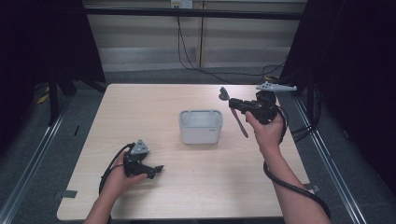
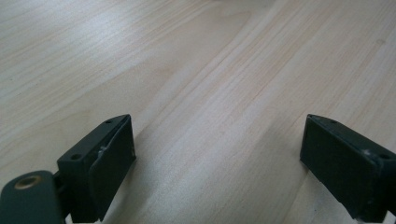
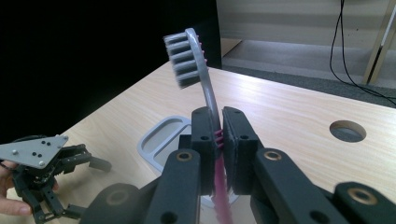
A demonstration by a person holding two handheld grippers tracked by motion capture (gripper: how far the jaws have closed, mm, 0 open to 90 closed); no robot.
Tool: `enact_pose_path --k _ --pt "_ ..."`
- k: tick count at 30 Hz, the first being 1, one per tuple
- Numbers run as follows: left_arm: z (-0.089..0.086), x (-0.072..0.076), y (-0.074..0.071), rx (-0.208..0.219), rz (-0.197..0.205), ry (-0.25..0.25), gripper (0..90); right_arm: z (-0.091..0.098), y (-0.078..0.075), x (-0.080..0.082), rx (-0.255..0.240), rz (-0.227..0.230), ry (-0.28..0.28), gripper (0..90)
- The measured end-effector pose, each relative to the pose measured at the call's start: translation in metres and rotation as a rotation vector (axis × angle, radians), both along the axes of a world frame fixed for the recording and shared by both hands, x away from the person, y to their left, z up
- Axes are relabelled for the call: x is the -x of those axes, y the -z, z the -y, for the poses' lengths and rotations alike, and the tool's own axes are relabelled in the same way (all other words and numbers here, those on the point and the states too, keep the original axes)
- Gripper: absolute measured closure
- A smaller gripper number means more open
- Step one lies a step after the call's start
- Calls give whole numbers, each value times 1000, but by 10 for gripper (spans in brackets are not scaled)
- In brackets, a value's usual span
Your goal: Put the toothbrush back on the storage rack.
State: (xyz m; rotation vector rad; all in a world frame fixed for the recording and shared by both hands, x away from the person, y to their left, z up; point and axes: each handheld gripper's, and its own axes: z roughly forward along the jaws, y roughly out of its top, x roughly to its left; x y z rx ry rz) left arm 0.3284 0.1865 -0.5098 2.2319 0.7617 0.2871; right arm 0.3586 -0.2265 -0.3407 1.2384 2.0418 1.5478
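Pale wood table [image 1: 140, 116], round hole [image 3: 347, 131]; grey floor [image 1: 149, 74], dark curtains [image 1: 42, 42].

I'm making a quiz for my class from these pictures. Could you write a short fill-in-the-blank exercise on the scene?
1. The right gripper is shut on a ____.
2. The left gripper rests low over the table with its jaws ____.
3. The white container stands near the ____ of the table.
4. The toothbrush has ____ bristles.

Missing words: toothbrush; open; middle; grey
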Motion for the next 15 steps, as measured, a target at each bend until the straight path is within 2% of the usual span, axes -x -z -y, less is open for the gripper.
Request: enact_pose_path --k 15 --pt "0 0 0 -7 0 9 89 -6 -9 -6 -16 39 9 839"
